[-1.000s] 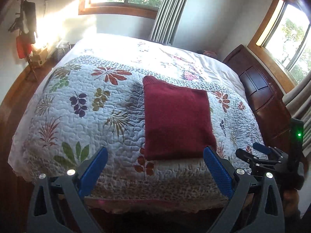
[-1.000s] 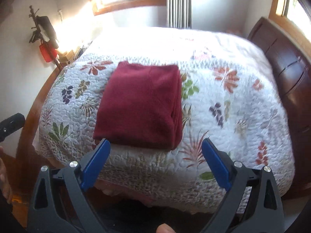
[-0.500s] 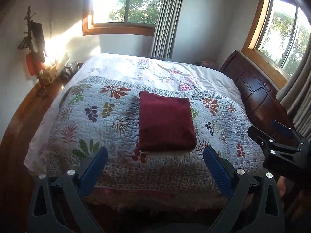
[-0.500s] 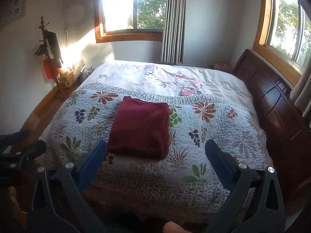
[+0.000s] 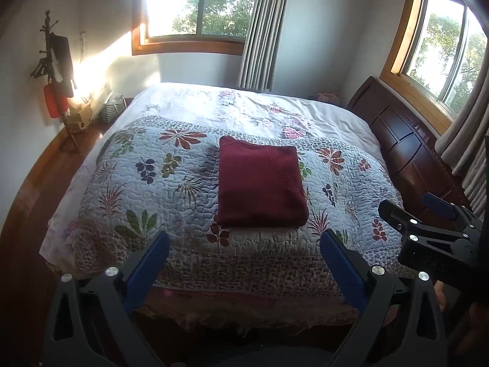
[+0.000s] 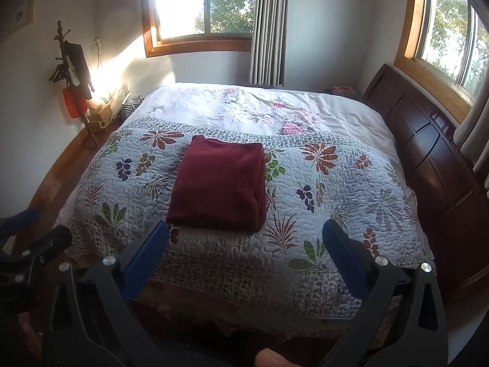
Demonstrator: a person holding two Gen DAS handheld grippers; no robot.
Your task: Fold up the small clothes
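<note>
Floral quilt (image 5: 171, 202) covers bed; dark headboard (image 6: 434, 153) beside.

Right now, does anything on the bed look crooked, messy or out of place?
Nothing stands out. The dark red garment lies folded in a neat rectangle on the floral quilt, flat and free of both open claws.

Bed (image 5: 351, 122) carries floral quilt (image 5: 152, 202), folded maroon garment (image 5: 259, 186)

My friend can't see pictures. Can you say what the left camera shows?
A folded red cloth lies on a flowery quilt on a bed. The open left gripper is held back from it, empty, with the right gripper alongside.
</note>
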